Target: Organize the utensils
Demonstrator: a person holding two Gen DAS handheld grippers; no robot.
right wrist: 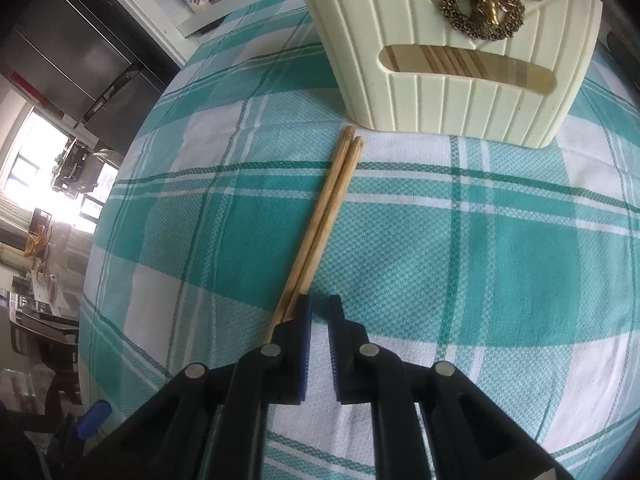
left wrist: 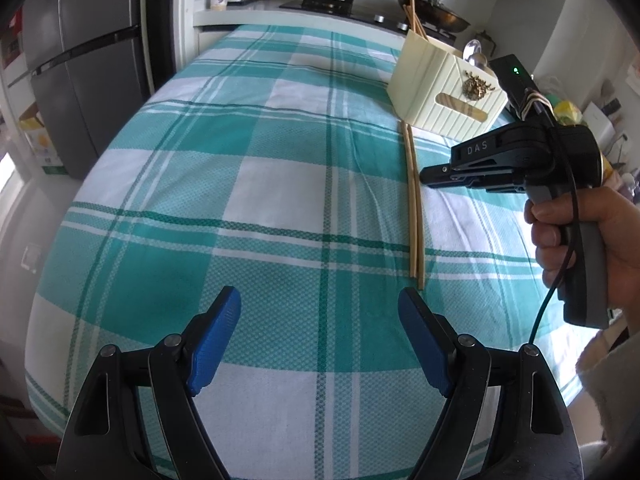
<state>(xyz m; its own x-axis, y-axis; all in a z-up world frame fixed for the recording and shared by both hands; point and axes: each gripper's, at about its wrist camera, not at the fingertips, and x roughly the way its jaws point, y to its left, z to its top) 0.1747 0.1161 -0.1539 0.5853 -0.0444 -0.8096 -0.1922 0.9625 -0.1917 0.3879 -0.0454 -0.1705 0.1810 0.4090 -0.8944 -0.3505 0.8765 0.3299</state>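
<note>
The pair of long wooden chopsticks is lying on the tablecloth just in front of the cream ribbed plastic utensil holder. The right gripper is hovering nearly closed and empty beside them; the left gripper is waiting wide, empty. Closing off-centre risks catching one stick or rolling them apart.

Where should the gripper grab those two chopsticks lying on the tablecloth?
Probably around the middle of the chopsticks, coming straight down from above, jaws across their length. They lie flat and side by side, touching, so one pinch can take both. The holder crowds their far ends.
</note>
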